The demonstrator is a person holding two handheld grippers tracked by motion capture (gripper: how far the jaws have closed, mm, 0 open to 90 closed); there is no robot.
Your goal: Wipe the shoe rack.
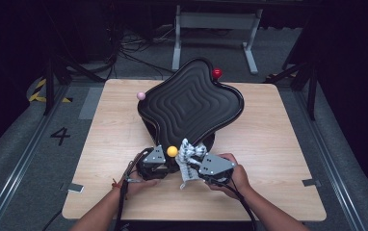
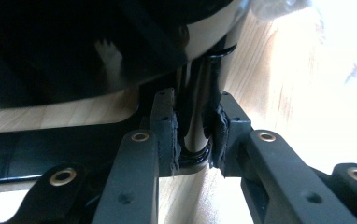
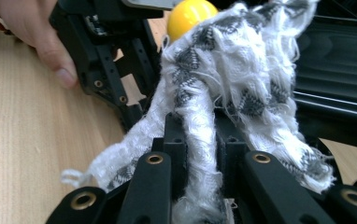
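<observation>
Left gripper (image 2: 197,135) pinches the glossy black stand post (image 2: 196,116) under that wavy ridged tray (image 1: 191,101); right gripper (image 3: 203,154) clamps a frayed white-grey woven cloth (image 3: 232,74).

1. The cloth (image 3: 223,88) is white with grey-black zigzag patches, loosely woven and frayed at its edges. It is bunched into a crumpled, upright wad, with one narrow fold pinched between the jaws of the right hand-held gripper (image 3: 200,140) and a ragged tail hanging down to the wooden table (image 1: 278,144).
2. In the high view the cloth (image 1: 190,159) sits at the near edge of the tray.
3. The tray (image 1: 191,101) is black, wavy-edged, with ridged concentric contours, tilted up on its base above the table.
4. A slim post (image 2: 196,116) beneath the tray, pale with a black ring at its foot, stands upright, clamped by the left hand-held gripper (image 2: 196,135).
</observation>
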